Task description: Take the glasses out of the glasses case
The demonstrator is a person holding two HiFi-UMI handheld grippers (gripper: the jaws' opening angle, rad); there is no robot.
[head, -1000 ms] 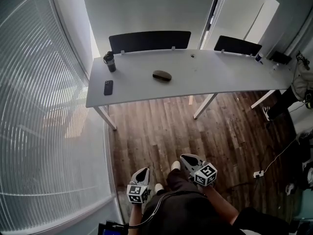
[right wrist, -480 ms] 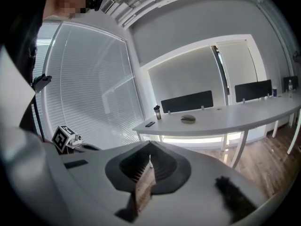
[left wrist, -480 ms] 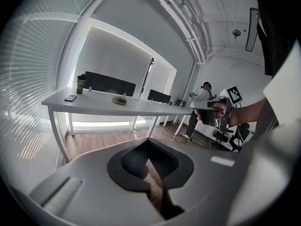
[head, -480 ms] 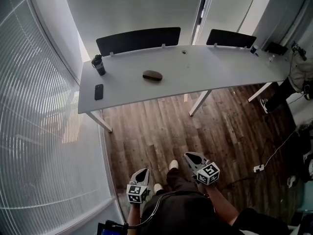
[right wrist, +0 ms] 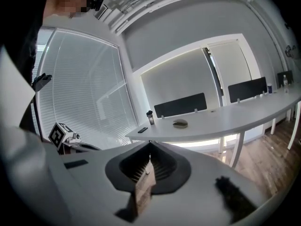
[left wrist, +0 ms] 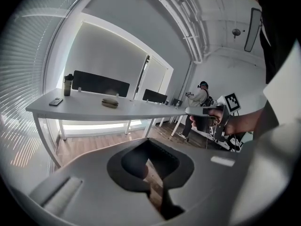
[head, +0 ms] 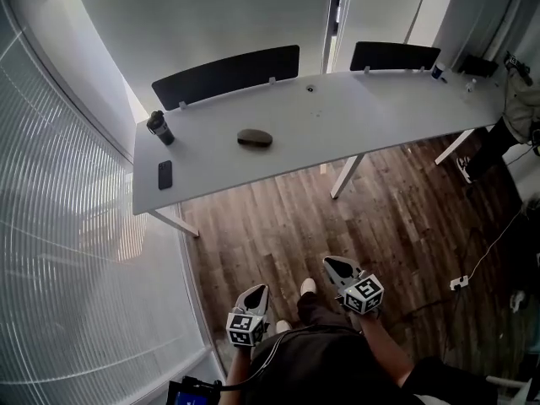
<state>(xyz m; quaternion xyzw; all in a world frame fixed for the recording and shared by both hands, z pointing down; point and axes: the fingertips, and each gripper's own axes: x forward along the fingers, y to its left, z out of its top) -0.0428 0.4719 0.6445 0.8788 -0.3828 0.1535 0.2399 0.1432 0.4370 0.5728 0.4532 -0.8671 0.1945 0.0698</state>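
A dark oval glasses case [head: 254, 137] lies closed on the long white table [head: 354, 112], far ahead of me. It also shows small in the left gripper view as the case [left wrist: 110, 102] and in the right gripper view as the case [right wrist: 179, 123]. My left gripper [head: 257, 294] and right gripper [head: 338, 267] hang low by my body, over the wooden floor, well short of the table. The left gripper [left wrist: 149, 142] has its jaws together with nothing in them. The right gripper [right wrist: 150, 146] is likewise shut and empty.
A dark bottle [head: 160, 127] and a black phone [head: 164, 174] sit at the table's left end. Black divider panels [head: 226, 72] line its far edge. Window blinds [head: 59, 226] run along the left. A cable and plug [head: 460, 283] lie on the floor; another person [left wrist: 200, 98] stands at the right.
The head view has swung: the table and case have drifted left and now sit at a slant. Both grippers have shifted slightly right in the picture and remain shut by my body.
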